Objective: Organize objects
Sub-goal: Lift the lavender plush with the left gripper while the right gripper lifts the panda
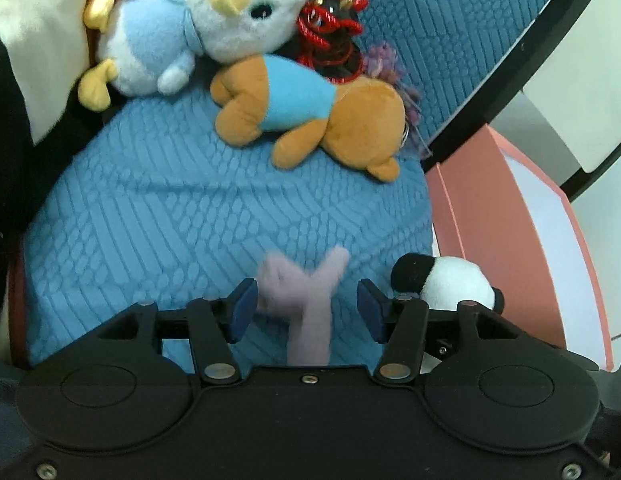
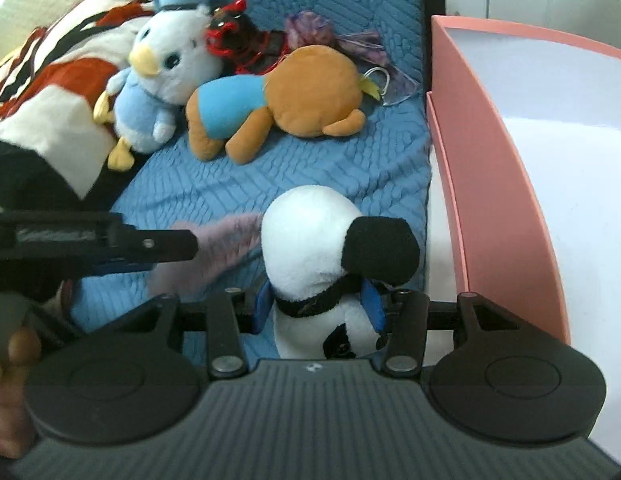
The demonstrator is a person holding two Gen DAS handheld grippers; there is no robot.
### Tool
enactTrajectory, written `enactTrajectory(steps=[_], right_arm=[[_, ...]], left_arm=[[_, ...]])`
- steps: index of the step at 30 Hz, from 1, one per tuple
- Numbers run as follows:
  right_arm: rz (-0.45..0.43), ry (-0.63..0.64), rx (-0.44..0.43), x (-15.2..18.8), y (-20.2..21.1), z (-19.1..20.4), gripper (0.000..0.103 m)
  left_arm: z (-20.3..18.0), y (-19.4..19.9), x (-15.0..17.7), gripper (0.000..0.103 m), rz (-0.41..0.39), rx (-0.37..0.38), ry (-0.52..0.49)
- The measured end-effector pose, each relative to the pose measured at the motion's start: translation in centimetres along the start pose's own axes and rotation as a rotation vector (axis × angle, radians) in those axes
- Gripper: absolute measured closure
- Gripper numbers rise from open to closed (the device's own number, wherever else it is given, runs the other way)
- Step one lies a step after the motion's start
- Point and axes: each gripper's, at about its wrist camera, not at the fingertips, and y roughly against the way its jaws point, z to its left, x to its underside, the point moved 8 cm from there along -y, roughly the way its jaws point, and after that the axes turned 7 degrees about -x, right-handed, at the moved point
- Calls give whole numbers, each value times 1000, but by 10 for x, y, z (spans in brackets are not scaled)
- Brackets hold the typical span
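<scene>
The panda toy [image 2: 314, 248] is a small plush, so I judge it light, soft and easy to squeeze; it will not break or slip much, but it can bend or hang down if it is held only by an ear. The best place to hold looks like the narrow neck with the black band, between body and head. The right gripper [image 2: 316, 304] already has it there: its blue pads [image 2: 373, 304] press on both sides of the neck, about half closed. The toy hangs over the blue cover [image 2: 270, 176], just beside the pink box [image 2: 482, 152].

The left gripper [image 1: 306, 310] has its jaws apart. A pale purple plush piece [image 1: 306, 296] lies between them on the cover, blurred, and the pads do not seem to press it.
</scene>
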Motion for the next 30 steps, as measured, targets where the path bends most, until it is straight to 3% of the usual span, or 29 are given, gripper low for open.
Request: enactTrajectory(steps=[3,10,17,23,30], right_arm=[[-2,1,27,-4,-4,-3,51],[-18,66,75,-11,-9,-4,50],[2,112,88,-7,-13,-1,51],[-50,80,59,-9,0,-4,50],[-36,144,96,-9,-12,-2,49]], left_arm=[[1,-3,-3,43,0,-21,-3],[2,-22,0,43,81,-7,15],[-1,-32,4,43,105,-19,-13],[-3,-36,6,44,122,-16,-29],[-8,-38,9,46,109,-73,-91]])
